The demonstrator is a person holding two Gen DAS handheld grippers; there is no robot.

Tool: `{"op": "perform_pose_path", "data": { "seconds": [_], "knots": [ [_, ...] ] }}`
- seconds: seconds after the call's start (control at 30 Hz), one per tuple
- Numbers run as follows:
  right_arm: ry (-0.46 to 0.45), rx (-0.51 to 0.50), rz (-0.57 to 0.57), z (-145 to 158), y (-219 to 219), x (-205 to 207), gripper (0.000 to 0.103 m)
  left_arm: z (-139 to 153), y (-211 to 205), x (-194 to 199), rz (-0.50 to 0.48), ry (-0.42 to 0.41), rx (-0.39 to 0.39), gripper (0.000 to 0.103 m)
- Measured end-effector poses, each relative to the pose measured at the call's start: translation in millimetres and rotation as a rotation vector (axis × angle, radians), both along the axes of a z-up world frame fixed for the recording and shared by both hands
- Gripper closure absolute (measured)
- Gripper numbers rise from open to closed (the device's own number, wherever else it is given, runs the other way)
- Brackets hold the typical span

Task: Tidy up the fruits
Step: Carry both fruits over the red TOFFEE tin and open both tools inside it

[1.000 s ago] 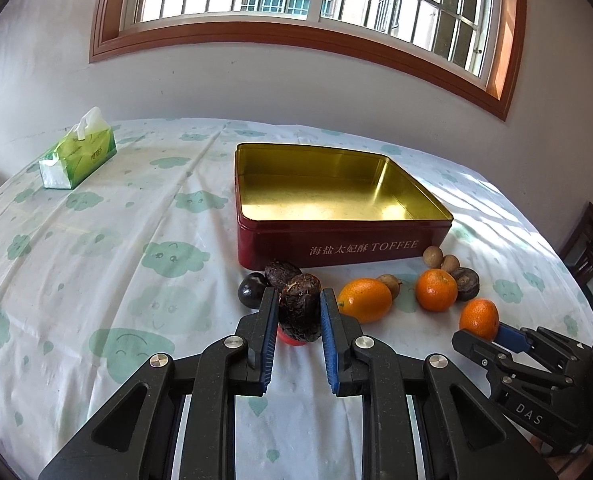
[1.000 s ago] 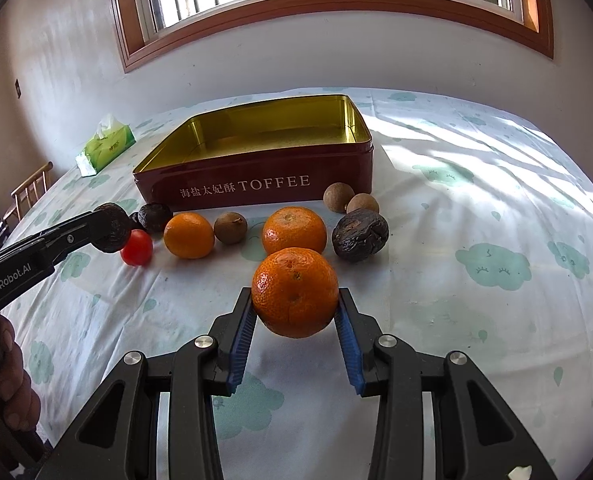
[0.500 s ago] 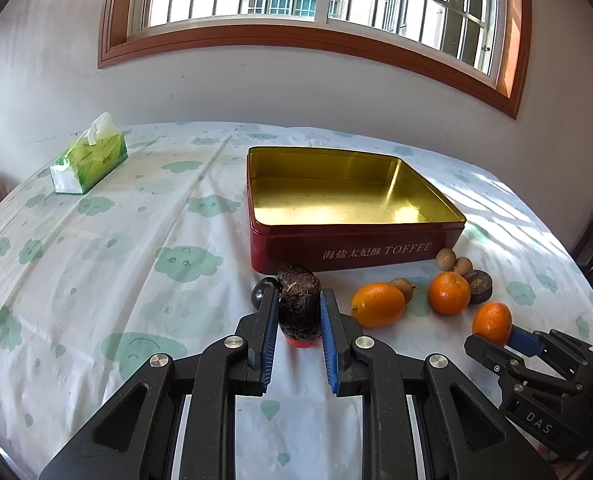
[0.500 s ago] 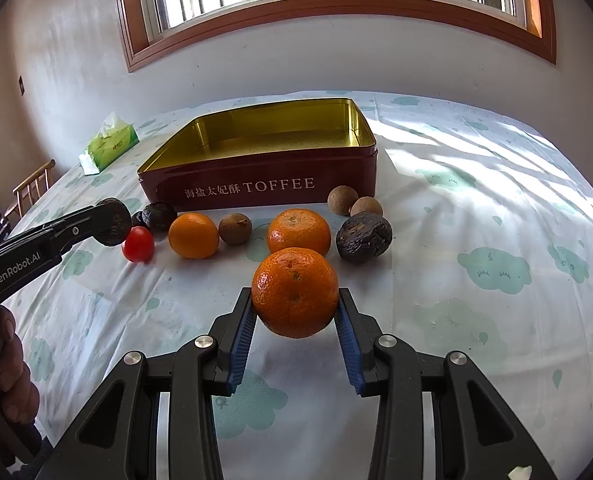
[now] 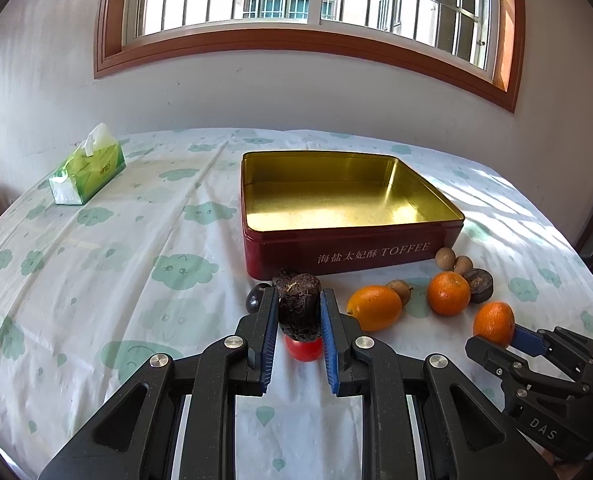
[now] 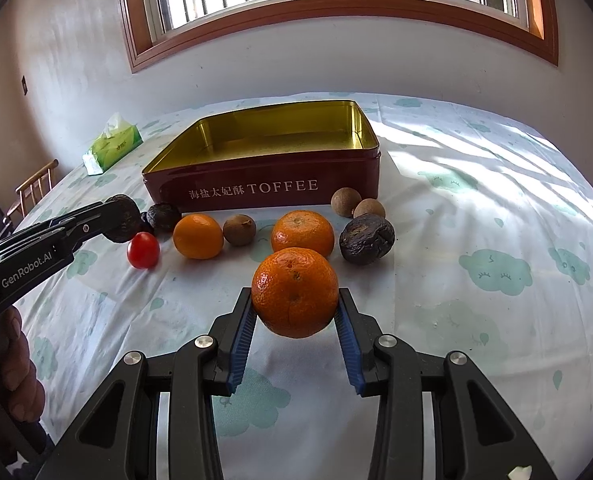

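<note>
Dark and wrinkled, the passion fruit (image 5: 298,307) sits clamped between the blue pads of my left gripper (image 5: 298,322) at lower centre of the left wrist view, lifted clear of the cloth. Just below it, partly hidden, I see a red cherry tomato (image 5: 304,350). A dark plum (image 5: 256,298) lies just left of the pads. Behind them stands the red toffee tin (image 5: 352,254), its gold interior bare. At right of centre I count an orange (image 5: 374,307), a mandarin (image 5: 448,293), a wrinkled dark fruit (image 5: 480,285) and three small brown longans (image 5: 445,258). At lower right my right gripper (image 5: 508,334) holds another mandarin (image 5: 494,322). A green tissue pack (image 5: 86,174) sits at upper left on the cloud-print tablecloth (image 5: 116,260).

From the right wrist view, my right gripper (image 6: 295,314) is closed on that mandarin (image 6: 295,291) at frame centre, raised above the table. Beyond it lie the loose mandarin (image 6: 302,233), orange (image 6: 197,236), tomato (image 6: 143,250) and wrinkled fruit (image 6: 366,239), all in front of the tin (image 6: 264,188). My left gripper (image 6: 116,220) enters from the left edge, gripping its passion fruit (image 6: 124,218).
</note>
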State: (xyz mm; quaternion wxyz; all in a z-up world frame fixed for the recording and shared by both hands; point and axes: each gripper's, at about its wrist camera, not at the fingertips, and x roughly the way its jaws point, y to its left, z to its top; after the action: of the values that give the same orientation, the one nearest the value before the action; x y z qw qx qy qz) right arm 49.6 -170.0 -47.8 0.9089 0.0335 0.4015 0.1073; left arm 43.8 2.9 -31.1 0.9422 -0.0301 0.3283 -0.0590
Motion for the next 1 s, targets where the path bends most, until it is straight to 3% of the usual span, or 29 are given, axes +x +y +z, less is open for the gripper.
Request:
{"op": "perform_pose_path", "data": {
  "seconds": [0.27, 0.43, 0.77, 1.0],
  "knots": [
    [0.02, 0.058, -0.002, 6, -4, 7, 0.066, 6, -1, 7, -0.008, -0.012, 0.008, 0.081],
    [-0.029, 0.049, 0.014, 28, -1, 22, 0.066, 20, 1, 21, -0.005, -0.038, 0.007, 0.081],
    [-0.096, 0.025, 0.028, 60, -9, 79, 0.066, 42, -4, 69, -0.002, -0.072, 0.015, 0.081],
    [-0.069, 0.002, 0.035, 54, -11, 123, 0.066, 35, -7, 111, 0.012, -0.049, 0.039, 0.081]
  ]
}}
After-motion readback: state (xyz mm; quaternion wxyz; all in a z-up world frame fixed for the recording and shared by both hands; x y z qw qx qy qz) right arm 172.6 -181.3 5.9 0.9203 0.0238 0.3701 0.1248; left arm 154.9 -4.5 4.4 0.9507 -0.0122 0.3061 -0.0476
